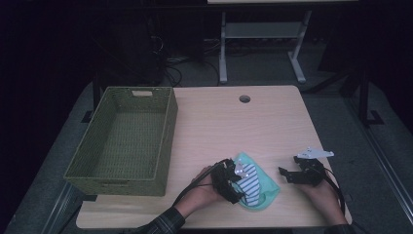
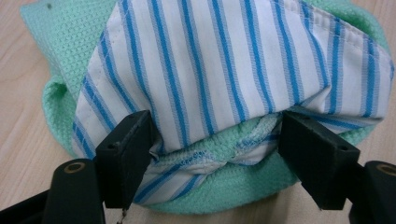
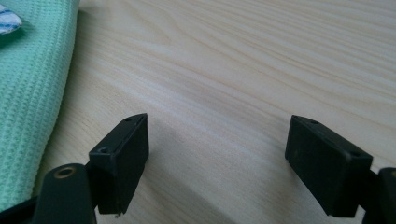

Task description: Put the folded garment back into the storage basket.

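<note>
At the left of the high view an empty green basket (image 1: 122, 139) stands on the pale wooden surface (image 1: 234, 126). Lower centre, the left gripper (image 1: 233, 181) reaches into a small heap of cloth (image 1: 255, 183): a blue-striped white piece (image 2: 224, 70) lying over a mint knit one (image 2: 60, 42). In the left gripper view the jaws stand fairly wide, one on each side of a bunched fold at the heap's near edge, touching the fabric but not yet clearly pinching it. The cloth looks light, soft and limp, likely to sag and trail when lifted; that gathered fold, where both layers meet, seems the best place to grip so the two come away together. At lower right, the right gripper (image 1: 292, 174) rests just beside the heap, its jaws wide apart and empty over bare wood.
</note>
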`<state>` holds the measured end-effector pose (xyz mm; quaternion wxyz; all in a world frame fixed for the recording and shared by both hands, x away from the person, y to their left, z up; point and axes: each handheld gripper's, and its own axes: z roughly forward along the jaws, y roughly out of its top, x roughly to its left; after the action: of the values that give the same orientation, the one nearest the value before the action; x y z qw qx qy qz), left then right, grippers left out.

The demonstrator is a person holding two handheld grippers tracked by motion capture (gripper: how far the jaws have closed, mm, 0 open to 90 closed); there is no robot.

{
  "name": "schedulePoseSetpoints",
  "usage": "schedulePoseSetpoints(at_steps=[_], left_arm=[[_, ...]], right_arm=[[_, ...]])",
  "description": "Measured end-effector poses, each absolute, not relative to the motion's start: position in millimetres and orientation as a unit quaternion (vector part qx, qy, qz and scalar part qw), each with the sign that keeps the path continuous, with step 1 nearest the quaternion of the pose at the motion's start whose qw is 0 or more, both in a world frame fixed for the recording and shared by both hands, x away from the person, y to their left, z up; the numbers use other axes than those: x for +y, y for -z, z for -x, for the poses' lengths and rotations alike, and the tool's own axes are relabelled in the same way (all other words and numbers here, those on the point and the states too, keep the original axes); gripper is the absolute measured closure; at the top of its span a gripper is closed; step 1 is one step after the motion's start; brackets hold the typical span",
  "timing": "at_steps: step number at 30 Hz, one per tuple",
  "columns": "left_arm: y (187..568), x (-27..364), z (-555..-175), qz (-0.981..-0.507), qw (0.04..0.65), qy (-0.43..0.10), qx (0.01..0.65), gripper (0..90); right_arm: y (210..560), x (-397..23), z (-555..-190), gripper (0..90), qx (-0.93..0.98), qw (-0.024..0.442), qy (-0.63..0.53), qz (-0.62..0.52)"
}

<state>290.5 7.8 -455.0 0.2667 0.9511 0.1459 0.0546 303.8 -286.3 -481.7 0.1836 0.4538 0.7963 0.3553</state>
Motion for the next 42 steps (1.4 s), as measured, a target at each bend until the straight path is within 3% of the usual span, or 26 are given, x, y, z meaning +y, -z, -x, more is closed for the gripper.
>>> schedulePoseSetpoints(at_steps=[3,6,15,22,42], left_arm=[[454.0,8.8,-290.9,-0.951,0.267,-0.054,0.149,30.0],[452.7,12.6,-293.9,-0.948,0.272,-0.062,0.154,44.2],[451.3,18.5,-303.2,-0.944,0.279,-0.06,0.165,70.2],[449.8,26.7,-313.3,-0.937,0.3,-0.028,0.178,73.5],[407.9,57.3,-324.5,-0.911,0.359,-0.022,0.204,74.3]], right_arm=[[481.8,-286.3,-303.8,21.4,0.796,0.184,-0.355,-0.454],[481.8,-286.3,-303.8,21.4,0.796,0.184,-0.355,-0.454],[481.7,-286.3,-303.8,21.5,0.796,0.184,-0.355,-0.455],[481.7,-286.4,-303.9,21.5,0.795,0.185,-0.355,-0.455],[481.7,-286.6,-304.0,21.5,0.796,0.185,-0.354,-0.455]])
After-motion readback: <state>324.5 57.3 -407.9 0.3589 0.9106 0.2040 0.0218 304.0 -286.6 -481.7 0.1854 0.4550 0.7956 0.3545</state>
